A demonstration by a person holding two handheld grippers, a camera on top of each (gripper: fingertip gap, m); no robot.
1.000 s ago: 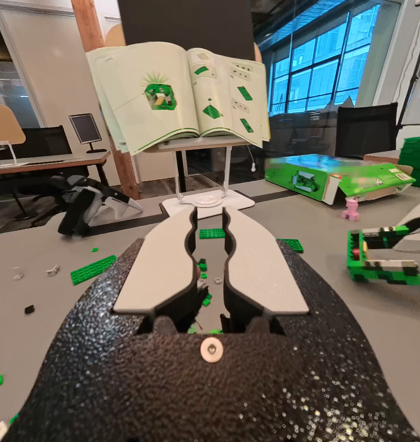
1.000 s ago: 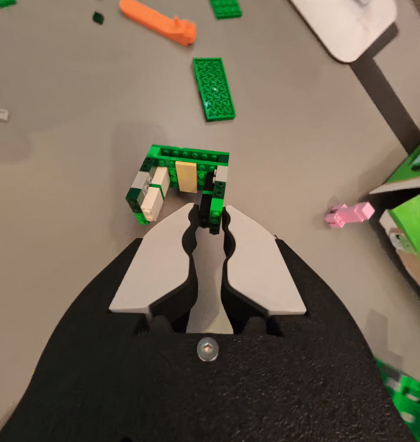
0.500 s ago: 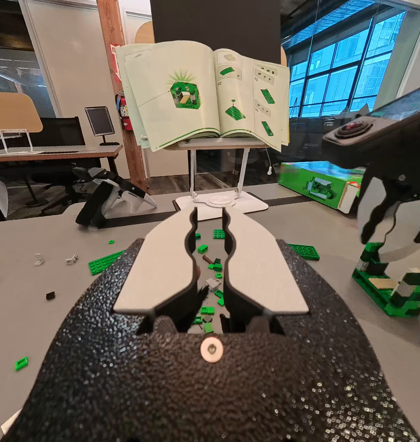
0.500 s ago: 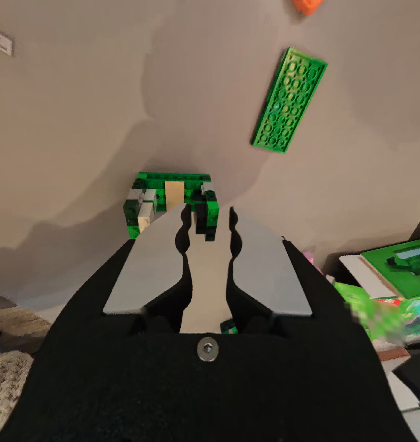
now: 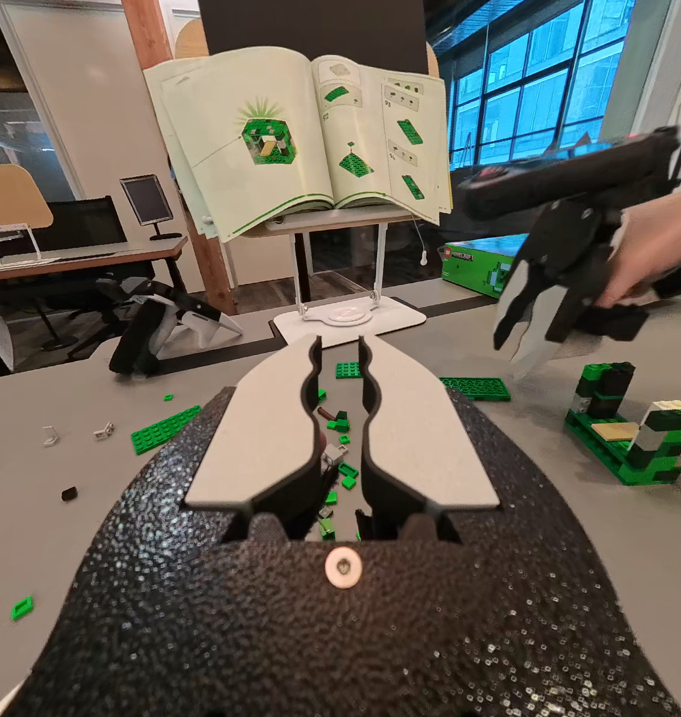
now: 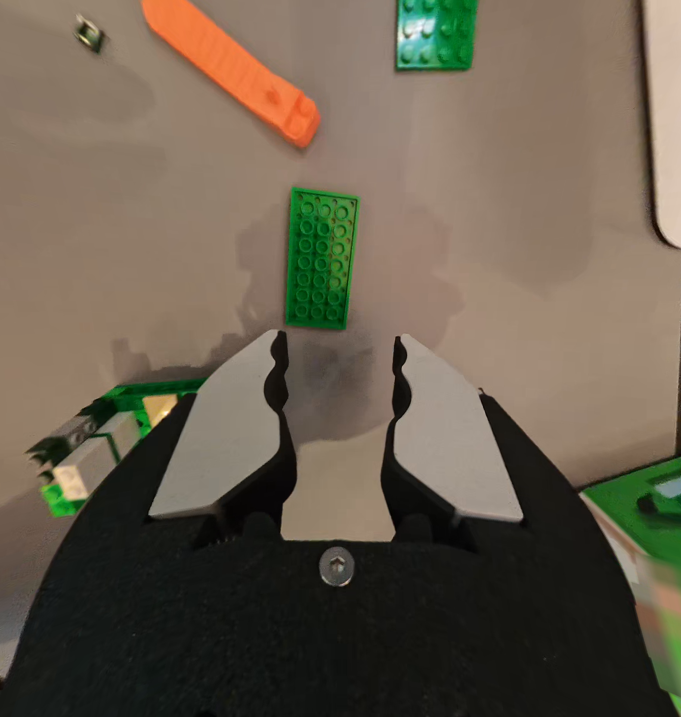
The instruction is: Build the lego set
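Observation:
The partly built green, black and white lego build (image 5: 633,438) stands on the grey table at the right; in the right wrist view it (image 6: 98,438) lies low on the left, partly behind my finger. My right gripper (image 6: 338,341) is open and empty, above the table just short of a green plate (image 6: 323,258) that lies underside up. It also shows in the left wrist view (image 5: 525,349), held by a hand above and left of the build. My left gripper (image 5: 339,343) has its jaws a narrow gap apart with nothing between them, over several small loose pieces (image 5: 342,426).
An open instruction booklet (image 5: 300,135) rests on a white stand at the back. An orange brick separator (image 6: 230,73) and a second green plate (image 6: 434,35) lie beyond the first plate. The set's box (image 5: 478,260) is at the back right. A long green plate (image 5: 164,428) lies left. My right fingertips sit around 25 cm from my left ones. The green plate (image 6: 323,258) sits 4 cm or so from the ends of my right fingers. My left wrist view (image 5: 469,385) looks at it from another angle.
My right gripper let go of the build's black and green wall, opened wide and moved off it towards the upside-down green plate. My left gripper's jaw gap is unchanged.

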